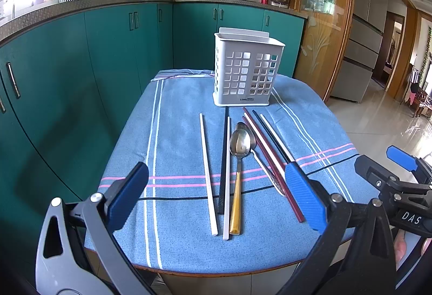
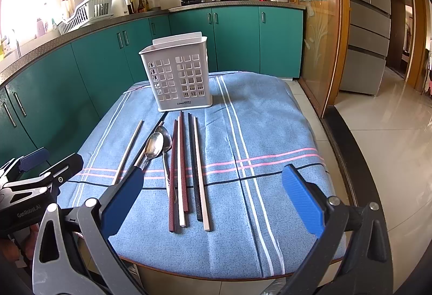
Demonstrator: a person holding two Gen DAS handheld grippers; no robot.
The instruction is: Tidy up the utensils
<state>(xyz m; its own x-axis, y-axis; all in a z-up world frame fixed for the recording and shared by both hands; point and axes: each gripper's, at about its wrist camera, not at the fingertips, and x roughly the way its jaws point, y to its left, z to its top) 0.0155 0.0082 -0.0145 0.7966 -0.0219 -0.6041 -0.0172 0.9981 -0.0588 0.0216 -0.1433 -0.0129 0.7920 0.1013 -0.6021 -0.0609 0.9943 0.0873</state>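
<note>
**Both grippers poised, utensils laid out**

Blue striped cloth (image 1: pixel 175 111) covers the surface, and at its far end stands the white slotted holder (image 1: pixel 247 73) — upright, nothing sticking out of its top. Just in front, the chopsticks (image 2: pixel 199 170) lie in a row, white, dark red and black, pointing toward the holder. Two spoons (image 1: pixel 240 145) sit among them, bowls overlapping. Left gripper (image 1: pixel 216 197) and right gripper (image 2: pixel 213 203) hover at the near edge — jaws released, spread wide, gripping nothing.

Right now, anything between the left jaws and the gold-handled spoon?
Nothing visible. The left gripper is open above the gold-handled spoon; white chopsticks lie beside it. The path to the utensil holder looks clear.
</note>
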